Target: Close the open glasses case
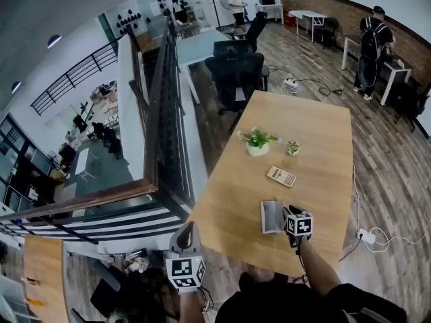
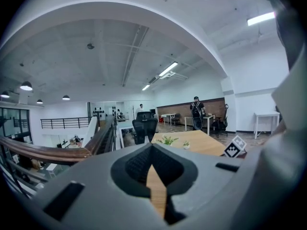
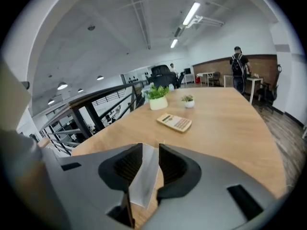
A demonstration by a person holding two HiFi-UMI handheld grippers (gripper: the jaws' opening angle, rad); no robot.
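the glasses case [image 1: 272, 216] lies near the front edge of the desk [image 1: 316, 147], just short of the calculator [image 1: 281, 175], with its pale lid up, so nothing of the closing looks done; pushing the lid down remains. the right claw [image 1: 286, 212] is at the case, angled downward from the forearm reaching over the desk edge. its jaws stand wide with the lid's edge in the gap, and no pad clearly presses it. the left claw [image 1: 188, 229] hangs off the desk's left side, roughly level, tips together and empty.
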